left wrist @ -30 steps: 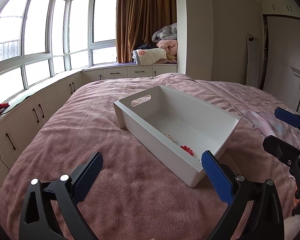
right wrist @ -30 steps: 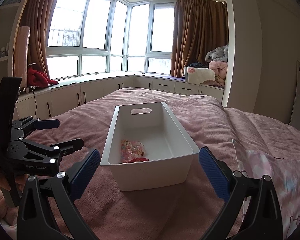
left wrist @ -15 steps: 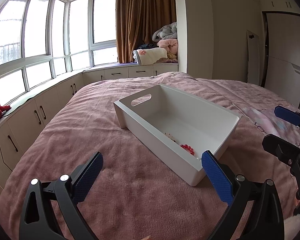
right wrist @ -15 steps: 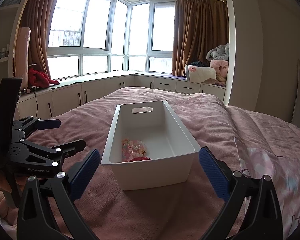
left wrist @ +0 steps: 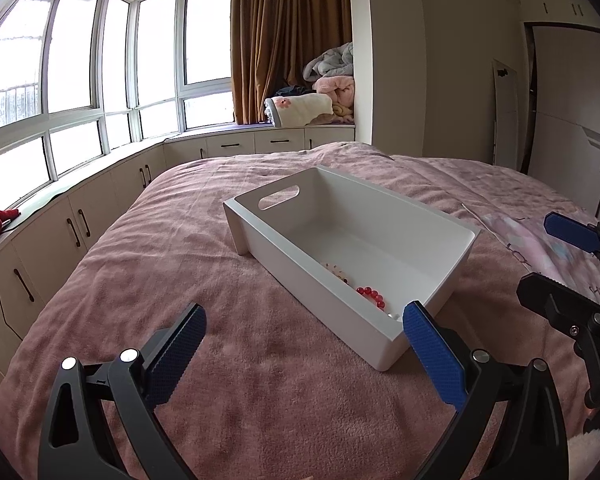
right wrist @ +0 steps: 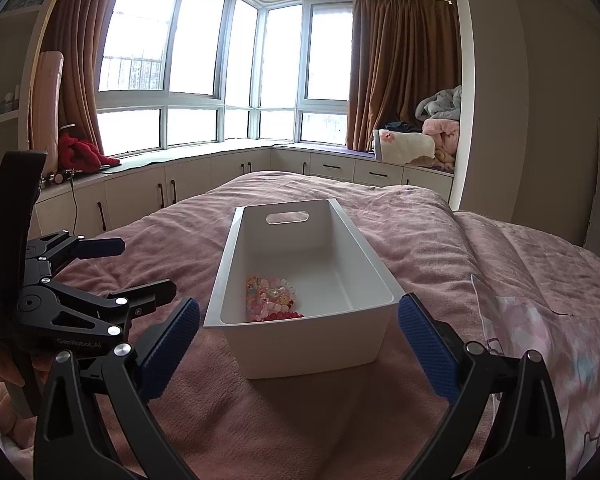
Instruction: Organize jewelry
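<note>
A white plastic bin [left wrist: 452, 264] [right wrist: 376, 276] with a handle slot stands on the pink bed cover. A heap of pink and red bead jewelry [right wrist: 271, 298] lies at its near end; in the left wrist view only some red beads [left wrist: 370, 295] show over the wall. My left gripper [left wrist: 304, 344] is open and empty, low over the cover to the left of the bin; it also shows in the right wrist view [right wrist: 112, 268]. My right gripper [right wrist: 300, 340] is open and empty, just in front of the bin's near end; it also shows in the left wrist view [left wrist: 560, 264].
The pink bed cover [left wrist: 188, 264] stretches around the bin. A patterned pink sheet [right wrist: 540, 340] lies to the right. Low white cabinets [left wrist: 80, 224] and windows run along the far and left sides. Folded blankets [right wrist: 424, 144] are piled on the window seat.
Both grippers have drifted slightly back and up from the bin. Both stay open and empty; the bin and jewelry have not moved.
</note>
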